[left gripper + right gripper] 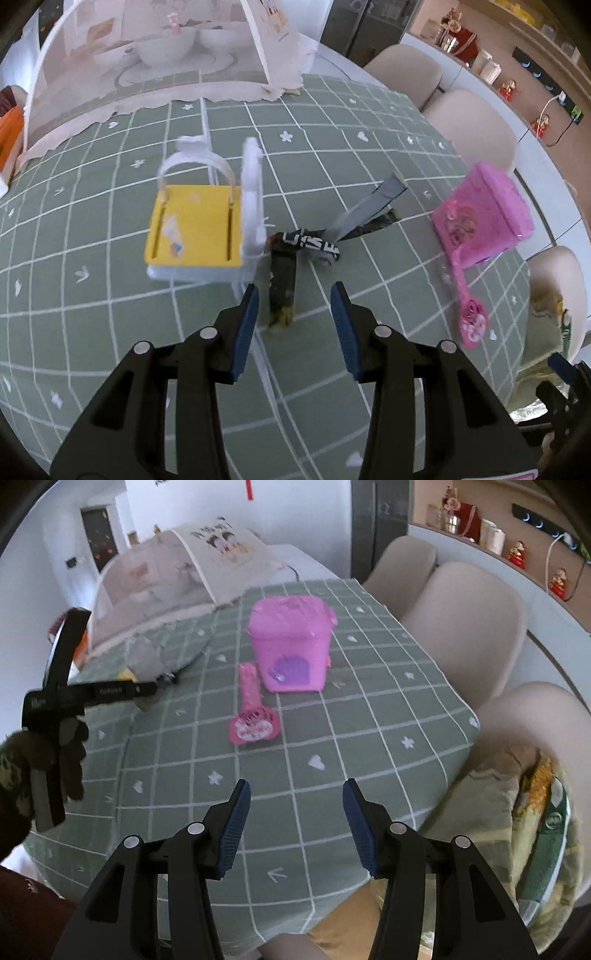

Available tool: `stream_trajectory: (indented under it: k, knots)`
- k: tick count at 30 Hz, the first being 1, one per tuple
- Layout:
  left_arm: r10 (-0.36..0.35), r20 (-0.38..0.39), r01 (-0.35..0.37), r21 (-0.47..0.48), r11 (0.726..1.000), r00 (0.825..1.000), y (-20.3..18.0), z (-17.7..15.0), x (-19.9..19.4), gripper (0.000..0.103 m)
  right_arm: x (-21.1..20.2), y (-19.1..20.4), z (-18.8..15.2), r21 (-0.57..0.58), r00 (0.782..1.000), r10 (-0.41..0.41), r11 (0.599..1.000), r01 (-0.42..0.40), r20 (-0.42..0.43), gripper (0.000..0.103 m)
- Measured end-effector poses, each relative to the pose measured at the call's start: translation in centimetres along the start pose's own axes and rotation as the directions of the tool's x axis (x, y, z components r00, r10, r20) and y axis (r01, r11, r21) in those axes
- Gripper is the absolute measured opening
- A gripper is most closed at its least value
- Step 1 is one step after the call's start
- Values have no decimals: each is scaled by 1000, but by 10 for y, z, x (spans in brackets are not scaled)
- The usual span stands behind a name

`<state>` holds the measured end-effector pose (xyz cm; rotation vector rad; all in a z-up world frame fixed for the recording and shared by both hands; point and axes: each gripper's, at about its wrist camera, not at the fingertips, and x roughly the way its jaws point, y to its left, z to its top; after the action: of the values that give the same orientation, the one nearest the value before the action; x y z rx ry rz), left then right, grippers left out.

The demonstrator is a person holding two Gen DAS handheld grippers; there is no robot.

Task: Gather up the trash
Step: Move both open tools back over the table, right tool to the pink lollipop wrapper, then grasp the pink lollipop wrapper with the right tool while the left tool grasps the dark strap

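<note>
A: Left wrist view: the left gripper (pixel 294 308) is wide open and empty, just short of the dark wrappers (pixel 295 254) lying right of the yellow-lidded bin (pixel 199 229).

B: And the right gripper (pixel 296 814)?

A: Also open and empty, near the table edge; pink bin (pixel 291 646) is farther off. Nothing looks collected yet.

left gripper (pixel 294 290): jaws apart above dark crumpled wrappers (pixel 295 254)
desk (pixel 110 314): green checked cloth
beside: yellow-lidded white bin (pixel 197 230)
</note>
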<state>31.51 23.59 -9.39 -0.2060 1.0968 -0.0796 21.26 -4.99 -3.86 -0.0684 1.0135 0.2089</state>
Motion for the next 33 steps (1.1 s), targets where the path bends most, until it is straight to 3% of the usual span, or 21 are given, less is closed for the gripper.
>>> stream_trajectory:
  k: [2,6,8,16,20,27,33]
  knots:
    - [20,-23,-19,22,1000,1000,-5,2,10,38,3,-4,-4,5,999,-27,1000,27,-19,49]
    - [48,-19,-46,67,997,999,-13,2,10,12,8,-14,-10,29,998,-52,998,53,-46,49]
    - [3,-47,0,55,998,999,-13,-1,7,12,12,-16,-9,38,998,-40,998,42,-46,49]
    - [-107,-158,120,75,990,982,-15,-47,-20,13,46,5,14,-16,998,63,998,-63,-8,49]
    - [-170,-187,183,55,982,968,-8,-65,-34,35,79,27,28,-78,993,114,990,-116,-24,49]
    - [-154,-138,165,70,984,978,4,-70,-57,36,115,52,54,-170,995,93,981,-97,-27,49]
    - [-148,-144,157,53,986,978,10,-70,-55,36,127,62,73,-208,994,99,972,-107,-51,48]
